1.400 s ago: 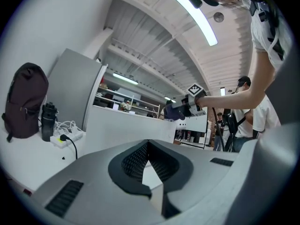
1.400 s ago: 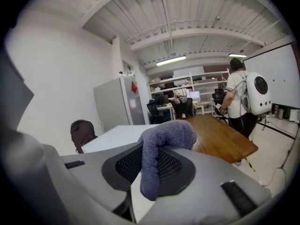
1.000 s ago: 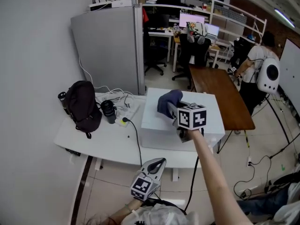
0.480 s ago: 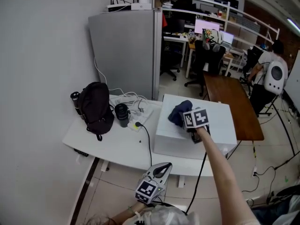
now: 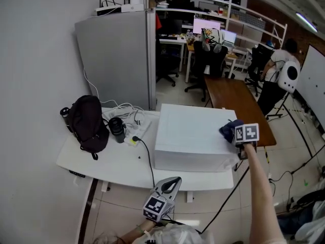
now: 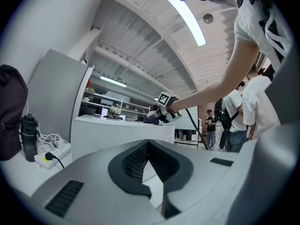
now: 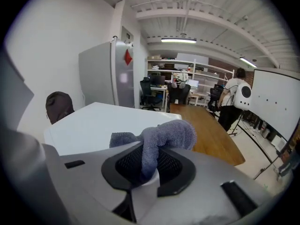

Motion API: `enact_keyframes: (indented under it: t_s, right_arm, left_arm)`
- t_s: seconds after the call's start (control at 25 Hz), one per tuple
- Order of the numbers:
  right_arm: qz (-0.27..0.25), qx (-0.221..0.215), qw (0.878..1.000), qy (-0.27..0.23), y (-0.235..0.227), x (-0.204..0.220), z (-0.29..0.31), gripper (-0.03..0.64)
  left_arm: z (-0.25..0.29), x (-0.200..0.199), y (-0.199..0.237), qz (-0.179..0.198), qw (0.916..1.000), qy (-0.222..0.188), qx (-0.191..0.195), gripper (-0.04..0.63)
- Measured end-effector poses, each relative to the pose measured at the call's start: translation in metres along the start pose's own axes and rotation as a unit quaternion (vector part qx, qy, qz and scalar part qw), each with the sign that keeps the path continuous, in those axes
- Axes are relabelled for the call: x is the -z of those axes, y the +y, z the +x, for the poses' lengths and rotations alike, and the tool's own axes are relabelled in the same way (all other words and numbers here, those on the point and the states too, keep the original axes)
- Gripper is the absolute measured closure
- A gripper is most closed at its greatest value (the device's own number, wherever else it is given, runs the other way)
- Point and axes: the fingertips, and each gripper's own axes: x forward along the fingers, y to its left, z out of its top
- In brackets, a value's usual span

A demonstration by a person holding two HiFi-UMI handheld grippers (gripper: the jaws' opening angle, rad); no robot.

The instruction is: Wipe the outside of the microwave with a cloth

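Two grippers are in sight, and only one is on the job. The right gripper (image 5: 232, 133) is held out at arm's length over the far right edge of the microwave (image 5: 190, 133), close to its front corner. Its jaws are clamped on a blue-grey cloth (image 5: 228, 129). In the right gripper view the cloth (image 7: 161, 138) is pinched between the dark pads and bulges up over them in a thick fold, with a loose end trailing left toward the microwave's flat white top (image 7: 101, 121). From the head view the cloth sits right at that top's edge; whether it is pressing on the surface I cannot tell.

The left gripper (image 5: 172, 181) hangs low by the person's body, below the front of the white table (image 5: 101, 161) and well apart from the microwave. Its own view shows the jaws (image 6: 149, 165) drawn together with nothing between them.

The microwave stands on the right part of the table. To its left lie a power strip (image 5: 136, 130) with tangled cables, a black flask (image 5: 117, 128) and a black backpack (image 5: 87, 122). A wooden table (image 5: 238, 103) runs off behind.
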Motion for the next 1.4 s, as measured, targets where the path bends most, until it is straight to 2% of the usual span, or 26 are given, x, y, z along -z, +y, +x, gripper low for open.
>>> enact_keyframes:
  t_s: [0.24, 0.36, 0.52, 0.72, 0.84, 1.0, 1.16, 1.4]
  right_arm:
    - [0.015, 0.023, 1.000, 0.003, -0.042, 0.016, -0.014, 0.531]
    - [0.000, 0.006, 1.000, -0.029, -0.027, -0.003, -0.021, 0.534]
    - [-0.032, -0.064, 0.992, -0.107, 0.047, -0.070, -0.023, 0.535]
    - [-0.083, -0.176, 0.968, -0.160, 0.185, -0.146, -0.008, 0.534]
    - [-0.104, -0.213, 0.960, -0.150, 0.252, -0.167, 0.019, 0.534]
    - [-0.124, -0.228, 0.961, -0.100, 0.303, -0.159, 0.065, 0.535]
    - [-0.152, -0.208, 0.965, -0.051, 0.299, -0.139, 0.096, 0.534]
    - [-0.132, -0.144, 0.981, -0.007, 0.209, -0.115, 0.108, 0.534]
  left_arm:
    - [0.007, 0.003, -0.001, -0.003, 1.0000, 0.002, 0.004, 0.609]
    - [0.007, 0.005, 0.002, -0.003, 1.0000, 0.006, 0.001, 0.609]
    - [0.008, 0.004, 0.009, -0.003, 0.9999, 0.007, -0.008, 0.609]
    - [0.006, 0.005, 0.022, -0.003, 0.9994, 0.001, -0.034, 0.609]
    - [0.005, -0.002, 0.024, 0.006, 0.9993, -0.001, -0.037, 0.609]
    - [-0.001, -0.009, 0.024, 0.013, 0.9990, -0.001, -0.044, 0.609]
    - [-0.006, -0.008, 0.022, 0.017, 0.9985, -0.001, -0.052, 0.609]
    - [-0.004, -0.001, 0.015, 0.012, 0.9989, 0.007, -0.045, 0.609]
